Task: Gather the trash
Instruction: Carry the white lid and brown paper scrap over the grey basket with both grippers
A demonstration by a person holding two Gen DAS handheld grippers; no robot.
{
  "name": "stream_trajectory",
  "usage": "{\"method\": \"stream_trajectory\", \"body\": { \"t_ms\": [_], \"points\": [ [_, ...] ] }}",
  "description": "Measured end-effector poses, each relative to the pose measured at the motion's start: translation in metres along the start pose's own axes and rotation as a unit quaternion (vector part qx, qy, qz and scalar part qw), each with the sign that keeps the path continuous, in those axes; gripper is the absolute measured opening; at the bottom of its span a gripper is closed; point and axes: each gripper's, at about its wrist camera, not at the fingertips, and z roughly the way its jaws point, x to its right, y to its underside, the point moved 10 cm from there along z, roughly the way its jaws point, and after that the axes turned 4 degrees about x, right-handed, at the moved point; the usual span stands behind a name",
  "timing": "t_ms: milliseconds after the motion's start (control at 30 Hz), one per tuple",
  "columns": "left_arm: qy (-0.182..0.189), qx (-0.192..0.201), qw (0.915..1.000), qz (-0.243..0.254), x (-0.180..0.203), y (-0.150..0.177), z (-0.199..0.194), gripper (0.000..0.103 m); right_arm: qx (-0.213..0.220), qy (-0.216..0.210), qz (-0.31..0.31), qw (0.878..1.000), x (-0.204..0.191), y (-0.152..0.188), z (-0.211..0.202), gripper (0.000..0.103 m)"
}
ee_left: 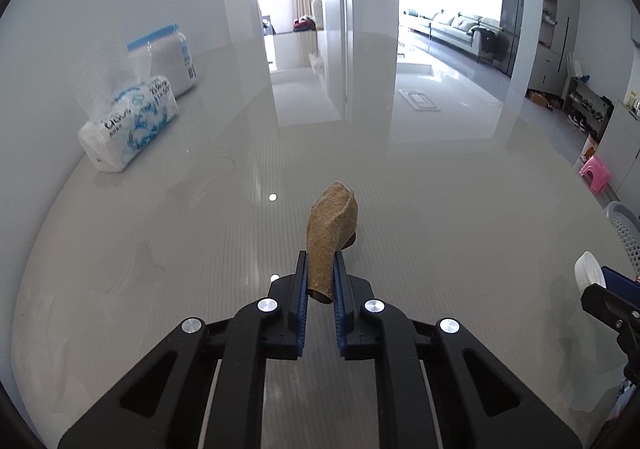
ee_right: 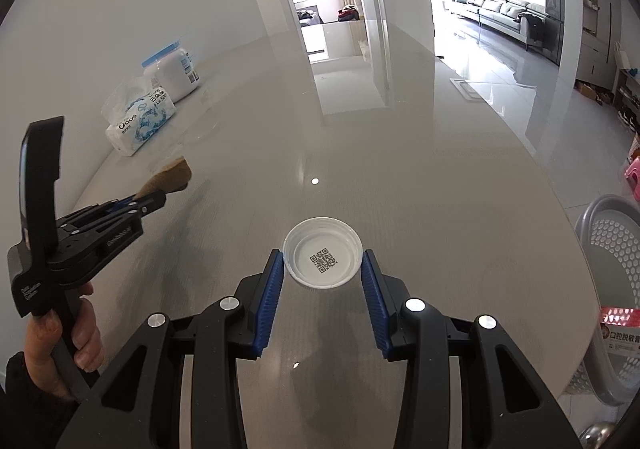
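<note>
My left gripper [ee_left: 321,273] is shut on a brown fibrous scrap [ee_left: 330,233], held just above the glossy grey table [ee_left: 160,249]. It also shows in the right wrist view, where the left gripper [ee_right: 150,201] holds the brown scrap [ee_right: 172,175] at the left. My right gripper [ee_right: 323,269] has its jaws on either side of a white plastic lid [ee_right: 322,257] with a QR code inside; the pads touch the lid's rim. The white lid [ee_left: 588,273] and right gripper show at the right edge of the left wrist view.
A tissue pack [ee_left: 128,125] and a white jar with a blue lid [ee_left: 168,57] stand at the table's far left by the wall. A grey perforated basket [ee_right: 612,249] stands off the table's right edge, a red-labelled box [ee_right: 622,333] over it. A pink stool [ee_left: 596,175] stands on the floor.
</note>
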Motion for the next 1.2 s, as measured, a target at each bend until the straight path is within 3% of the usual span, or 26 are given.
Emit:
{"method": "stream_trajectory", "body": {
  "t_ms": [267,567,900,1200],
  "points": [
    [0.020,0.031,0.9991,0.021,0.039,-0.008,-0.033,0.012,0.019,0.006,0.018,1.000,0.023,0.001,-0.025,0.039],
    [0.099,0.041,0.9930,0.049,0.142,-0.010,-0.058,0.012,0.045,0.049,0.065,0.996,0.102,0.014,-0.072,0.039],
    [0.199,0.030,0.9731,0.111,0.293,-0.002,-0.078,0.012,0.076,0.131,0.148,0.977,0.239,0.044,-0.139,0.039],
    [0.254,0.000,0.9551,0.152,0.390,0.023,-0.075,0.012,0.072,0.168,0.194,0.964,0.315,0.082,-0.165,0.039]
  ]
}}
